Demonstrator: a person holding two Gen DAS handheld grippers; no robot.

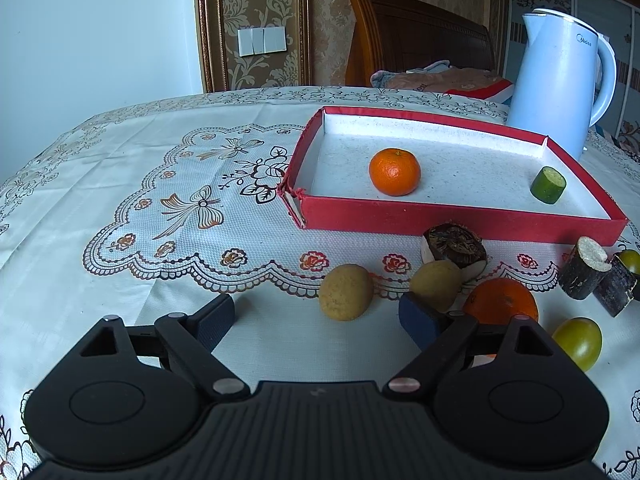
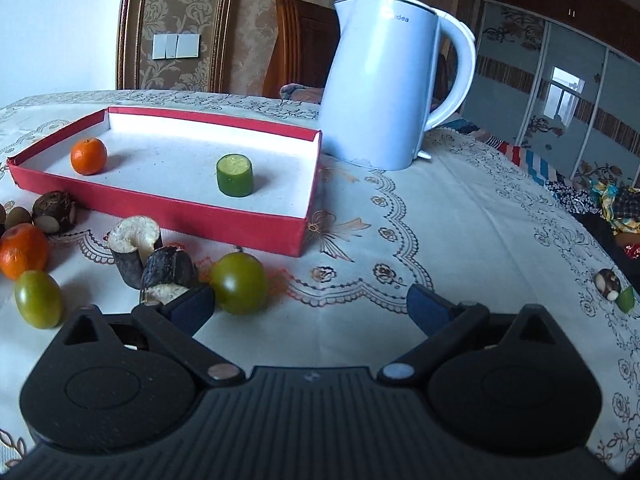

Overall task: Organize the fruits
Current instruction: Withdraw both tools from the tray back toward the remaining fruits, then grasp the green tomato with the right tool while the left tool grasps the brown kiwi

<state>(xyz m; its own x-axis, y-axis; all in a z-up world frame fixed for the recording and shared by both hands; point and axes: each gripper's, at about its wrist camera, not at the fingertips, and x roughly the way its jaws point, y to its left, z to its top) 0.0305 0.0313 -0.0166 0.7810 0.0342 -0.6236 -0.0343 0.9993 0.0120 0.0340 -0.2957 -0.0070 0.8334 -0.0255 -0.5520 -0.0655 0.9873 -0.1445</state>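
A red tray (image 1: 460, 216) (image 2: 180, 216) holds a mandarin (image 1: 395, 172) (image 2: 88, 156) and a green cucumber piece (image 1: 548, 184) (image 2: 235, 175). In front of it on the cloth lie two tan round fruits (image 1: 346, 297), a dark water chestnut (image 1: 454, 245), an orange (image 1: 500, 300) (image 2: 22, 250), dark sugarcane pieces (image 1: 586, 268) (image 2: 136, 248) and green fruits (image 1: 580, 342) (image 2: 239, 282). My left gripper (image 1: 318, 318) is open and empty, just short of the tan fruits. My right gripper (image 2: 312, 310) is open and empty, its left finger beside a green fruit.
A white electric kettle (image 1: 560, 80) (image 2: 388, 88) stands behind the tray's right end. A small chestnut and a green piece (image 2: 612, 284) lie near the table's right edge. A wooden chair (image 1: 416, 36) stands behind the table.
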